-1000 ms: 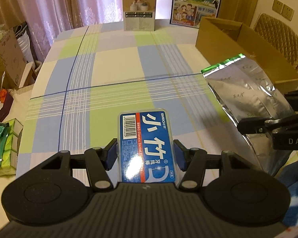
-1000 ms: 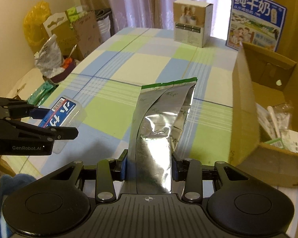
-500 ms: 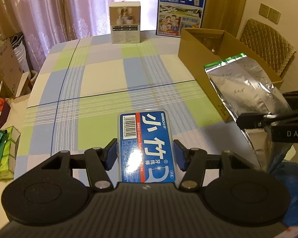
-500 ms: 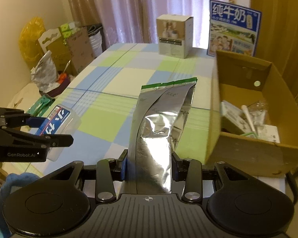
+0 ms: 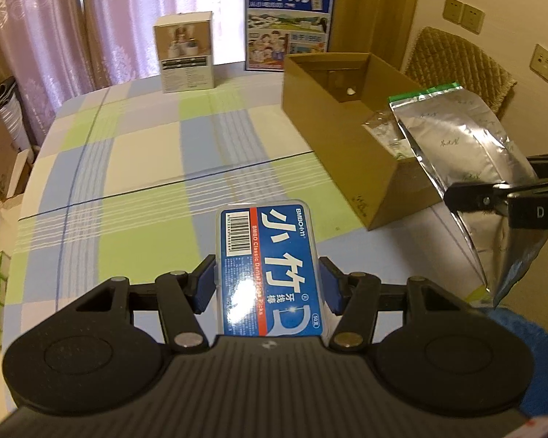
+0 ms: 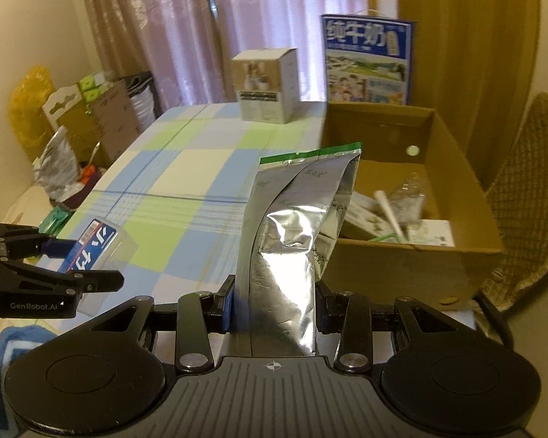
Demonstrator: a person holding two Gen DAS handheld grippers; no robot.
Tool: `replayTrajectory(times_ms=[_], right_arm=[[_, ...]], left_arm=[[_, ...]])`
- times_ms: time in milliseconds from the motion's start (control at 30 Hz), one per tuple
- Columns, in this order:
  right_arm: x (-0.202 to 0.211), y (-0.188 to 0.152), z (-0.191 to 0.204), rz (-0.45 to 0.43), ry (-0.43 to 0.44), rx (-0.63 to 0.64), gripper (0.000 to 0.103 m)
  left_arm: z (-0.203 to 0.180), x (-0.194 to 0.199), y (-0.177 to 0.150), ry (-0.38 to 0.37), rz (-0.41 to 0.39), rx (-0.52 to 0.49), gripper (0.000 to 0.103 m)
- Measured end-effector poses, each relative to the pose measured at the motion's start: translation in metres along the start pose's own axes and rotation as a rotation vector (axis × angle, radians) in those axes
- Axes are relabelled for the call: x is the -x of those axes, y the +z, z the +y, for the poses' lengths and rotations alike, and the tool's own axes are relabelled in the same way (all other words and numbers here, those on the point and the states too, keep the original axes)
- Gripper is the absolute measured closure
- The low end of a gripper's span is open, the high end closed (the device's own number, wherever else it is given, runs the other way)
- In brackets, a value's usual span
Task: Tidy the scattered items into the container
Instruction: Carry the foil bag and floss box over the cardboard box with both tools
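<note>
My left gripper (image 5: 268, 284) is shut on a blue dental floss pick box (image 5: 270, 266), held above the checked tablecloth. From the right wrist view the same box (image 6: 91, 244) shows at the left between the left gripper's fingers. My right gripper (image 6: 274, 303) is shut on a silver foil pouch (image 6: 292, 226) with a green top strip, standing upright just left of the cardboard box (image 6: 456, 168). In the left wrist view the pouch (image 5: 467, 153) hangs over the near corner of the cardboard box (image 5: 332, 116). Several small items lie inside the box.
At the table's far end stand a white product box (image 5: 186, 53) and a blue milk carton (image 5: 290, 23). A wicker chair (image 5: 456, 58) sits behind the cardboard box. Bags and cartons (image 6: 65, 127) crowd the floor left of the table.
Both grippers have risen and moved toward the cardboard box with their loads. The box now looks nearer, and its inside shows in both views.
</note>
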State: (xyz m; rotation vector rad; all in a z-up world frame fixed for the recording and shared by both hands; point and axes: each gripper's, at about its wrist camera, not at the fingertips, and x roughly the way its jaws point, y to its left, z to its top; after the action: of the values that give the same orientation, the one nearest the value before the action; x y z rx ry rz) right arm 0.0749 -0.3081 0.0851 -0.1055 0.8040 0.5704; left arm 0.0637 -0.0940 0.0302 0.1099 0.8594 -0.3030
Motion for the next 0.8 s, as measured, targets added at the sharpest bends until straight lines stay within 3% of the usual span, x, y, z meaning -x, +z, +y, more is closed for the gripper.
replayTrajectory(times_ms=[800], right_arm=[[0.041, -0.006, -0.098, -0.046, -0.124, -0.114, 0.065]], left_arm=[[-0.088, -0.03, 0.044, -0.122, -0.019, -0.098, 0.05]])
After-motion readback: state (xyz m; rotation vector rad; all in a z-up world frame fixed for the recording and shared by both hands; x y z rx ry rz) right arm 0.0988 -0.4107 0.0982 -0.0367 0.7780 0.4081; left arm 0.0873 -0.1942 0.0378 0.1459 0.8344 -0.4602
